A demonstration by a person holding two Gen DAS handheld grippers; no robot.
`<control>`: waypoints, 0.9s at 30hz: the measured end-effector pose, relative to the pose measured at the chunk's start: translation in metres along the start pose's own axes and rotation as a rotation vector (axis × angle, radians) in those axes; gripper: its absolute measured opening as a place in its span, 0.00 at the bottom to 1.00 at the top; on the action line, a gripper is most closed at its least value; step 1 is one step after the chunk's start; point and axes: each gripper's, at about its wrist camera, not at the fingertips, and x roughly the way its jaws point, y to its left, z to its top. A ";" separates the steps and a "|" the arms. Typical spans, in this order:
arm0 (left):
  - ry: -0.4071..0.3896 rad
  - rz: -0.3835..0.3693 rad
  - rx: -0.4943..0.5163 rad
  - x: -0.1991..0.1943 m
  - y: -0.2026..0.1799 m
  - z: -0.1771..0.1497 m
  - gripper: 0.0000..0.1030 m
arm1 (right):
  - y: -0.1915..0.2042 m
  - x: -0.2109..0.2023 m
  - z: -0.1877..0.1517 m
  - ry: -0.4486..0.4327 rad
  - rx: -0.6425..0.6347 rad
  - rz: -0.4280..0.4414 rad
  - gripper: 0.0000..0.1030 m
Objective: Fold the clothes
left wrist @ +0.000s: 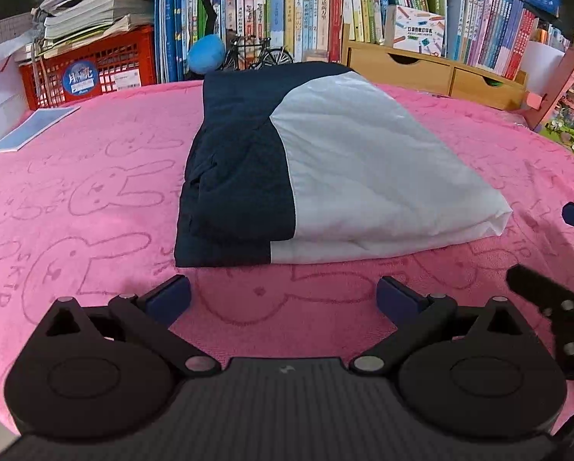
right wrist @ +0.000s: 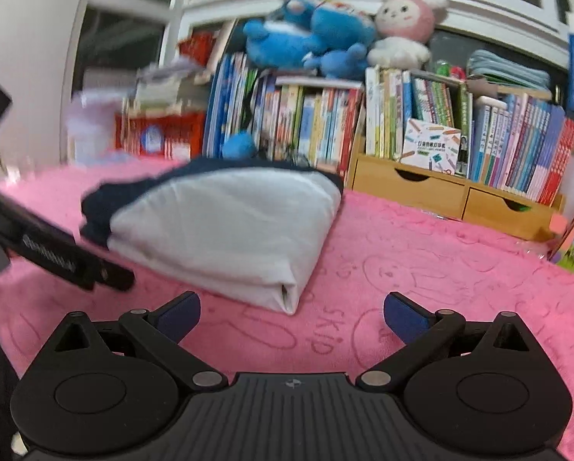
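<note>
A folded garment (left wrist: 325, 169), navy on the left and white on the right, lies flat in a neat rectangle on the pink blanket (left wrist: 95, 199). My left gripper (left wrist: 283, 297) is open just short of its near edge, nothing between the fingers. In the right wrist view the same garment (right wrist: 225, 226) lies ahead and to the left, its folded white corner nearest. My right gripper (right wrist: 290, 313) is open over the pink blanket (right wrist: 421, 269), just in front of that corner and holding nothing. The left gripper's black body (right wrist: 48, 253) shows at the left edge.
Bookshelves packed with books (left wrist: 306, 11) line the back. A red crate (left wrist: 91, 69) with stacked papers stands back left, wooden drawers (left wrist: 432, 69) back right. A blue booklet (left wrist: 33, 128) lies on the blanket's left edge. Plush toys (right wrist: 325, 34) sit atop the books.
</note>
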 end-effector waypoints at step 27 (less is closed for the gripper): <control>0.076 -0.062 -0.018 -0.010 0.020 0.017 1.00 | 0.044 0.000 0.031 0.029 -0.083 0.073 1.00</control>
